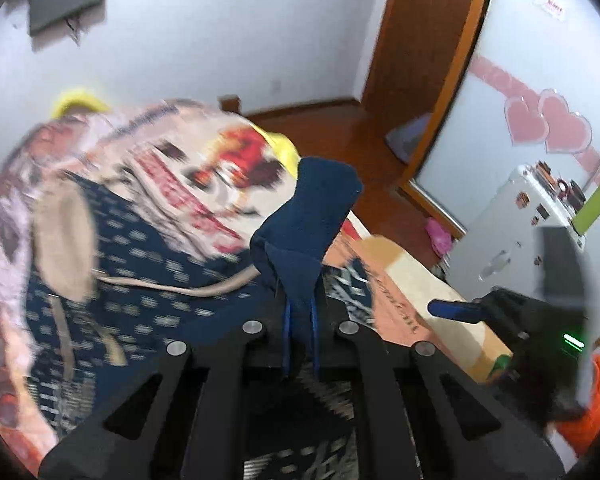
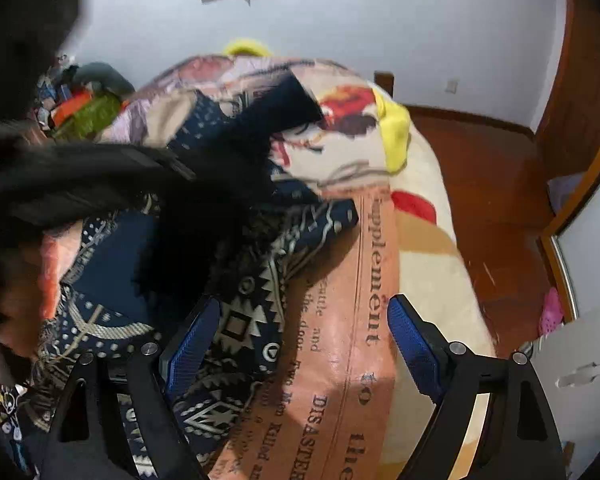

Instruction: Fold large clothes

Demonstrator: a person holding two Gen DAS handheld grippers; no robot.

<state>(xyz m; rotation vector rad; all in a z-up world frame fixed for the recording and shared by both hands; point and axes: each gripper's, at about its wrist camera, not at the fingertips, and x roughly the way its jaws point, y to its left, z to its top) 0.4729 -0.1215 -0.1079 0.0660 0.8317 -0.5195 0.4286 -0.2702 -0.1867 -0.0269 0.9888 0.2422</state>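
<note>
Garment (image 1: 148, 264) of navy cloth with a pale geometric print lies spread and rumpled on the bed, and it looks soft, limp and fairly light, so it should drape and slide rather than keep any shape. In the left wrist view the left tongs (image 1: 300, 312) are closed on a plain navy fold of it, which stands up in a floppy peak above the pads; a hem or corner like this is the sensible place to hold. A beige drawstring (image 1: 188, 286) trails across the cloth. The bedspread (image 1: 204, 160) beneath is a plush printed blanket, likely to cling a little. To the right stand a white cabinet (image 1: 516, 216) and a wooden door frame (image 1: 448, 80).

In the right wrist view the right tongs (image 2: 304, 344) hang open with nothing between the pads, just over the garment's near right edge, where patterned cloth meets the salmon printed panel. A dark blurred shape, probably the other tool, crosses the left. Reddish wooden floor (image 2: 484, 184) lies to the right.
</note>
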